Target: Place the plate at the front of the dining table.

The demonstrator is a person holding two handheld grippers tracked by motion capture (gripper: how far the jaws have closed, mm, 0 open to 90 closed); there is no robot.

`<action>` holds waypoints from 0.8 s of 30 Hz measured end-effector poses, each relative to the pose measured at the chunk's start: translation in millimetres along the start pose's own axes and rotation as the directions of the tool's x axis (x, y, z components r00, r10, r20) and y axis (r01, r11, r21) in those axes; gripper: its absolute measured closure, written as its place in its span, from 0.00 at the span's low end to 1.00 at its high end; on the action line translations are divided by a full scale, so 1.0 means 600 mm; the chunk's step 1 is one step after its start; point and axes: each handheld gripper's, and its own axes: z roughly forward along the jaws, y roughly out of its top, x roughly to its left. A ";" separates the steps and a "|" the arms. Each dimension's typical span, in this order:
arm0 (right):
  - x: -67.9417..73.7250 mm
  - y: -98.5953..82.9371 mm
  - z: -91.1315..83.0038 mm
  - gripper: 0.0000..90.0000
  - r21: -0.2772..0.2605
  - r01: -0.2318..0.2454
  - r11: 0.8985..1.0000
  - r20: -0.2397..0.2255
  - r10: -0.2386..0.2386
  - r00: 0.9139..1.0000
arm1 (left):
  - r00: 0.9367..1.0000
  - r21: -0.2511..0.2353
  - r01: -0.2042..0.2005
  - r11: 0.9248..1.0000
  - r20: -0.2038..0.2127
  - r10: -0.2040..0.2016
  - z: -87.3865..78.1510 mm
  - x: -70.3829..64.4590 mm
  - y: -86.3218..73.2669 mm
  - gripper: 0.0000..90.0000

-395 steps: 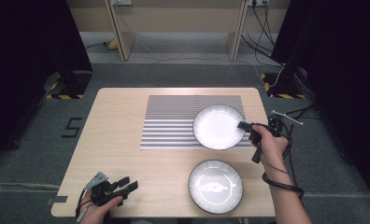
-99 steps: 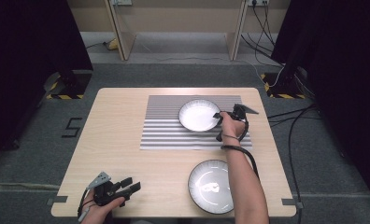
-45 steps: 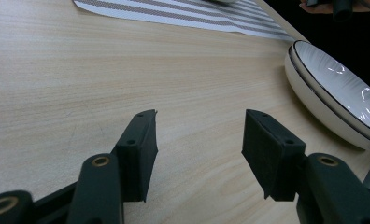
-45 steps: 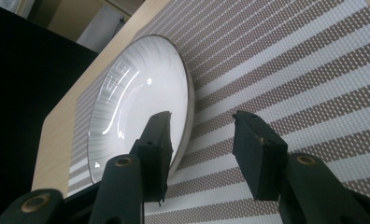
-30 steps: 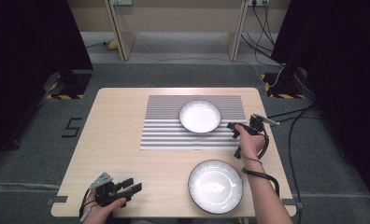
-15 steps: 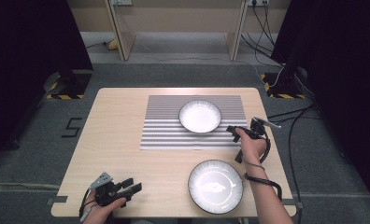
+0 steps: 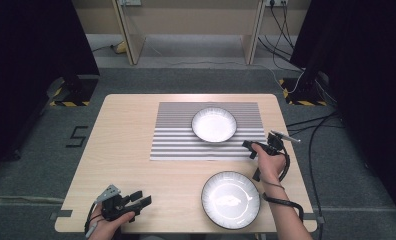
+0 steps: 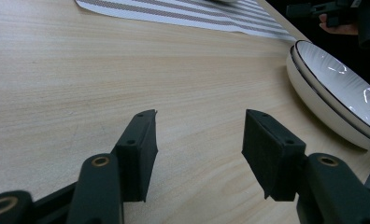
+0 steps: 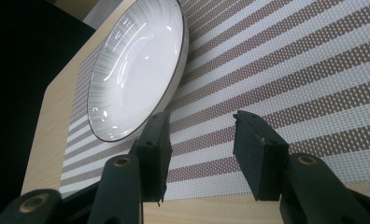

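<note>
The near bowl (image 7: 230, 199) sits low and right of centre in the high view, just below my right gripper (image 7: 250, 146), whose jaws stand apart and empty. The far bowl (image 7: 214, 124) rests on the striped mat (image 7: 176, 135), above and to its left. My left gripper (image 7: 136, 200), also open and empty, lies well off at lower left on the worktop (image 7: 131, 120), so the right hand is nearer.

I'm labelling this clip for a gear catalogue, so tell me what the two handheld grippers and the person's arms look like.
Both are black two-jaw tools with flat rectangular pads and brass-coloured pivot rivets. The left gripper carries a grey three-cornered plate on top. The right gripper trails a black cable that loops around the wrist. Both forearms are bare; no sleeves show.
</note>
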 end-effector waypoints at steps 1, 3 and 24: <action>-0.001 -0.001 0.000 0.62 -0.003 0.001 1.000 -0.001 -0.001 1.000 | 1.000 0.000 0.000 1.000 0.000 0.000 0.000 0.000 0.000 0.50; -0.001 -0.004 -0.002 0.62 0.001 0.006 1.000 0.004 -0.006 1.000 | 1.000 0.000 -0.001 1.000 0.001 0.001 0.000 0.000 0.000 0.50; -0.003 -0.028 -0.034 0.62 -0.007 0.033 0.999 -0.014 -0.033 0.999 | 1.000 0.003 -0.003 1.000 -0.002 0.003 0.001 -0.001 -0.001 0.49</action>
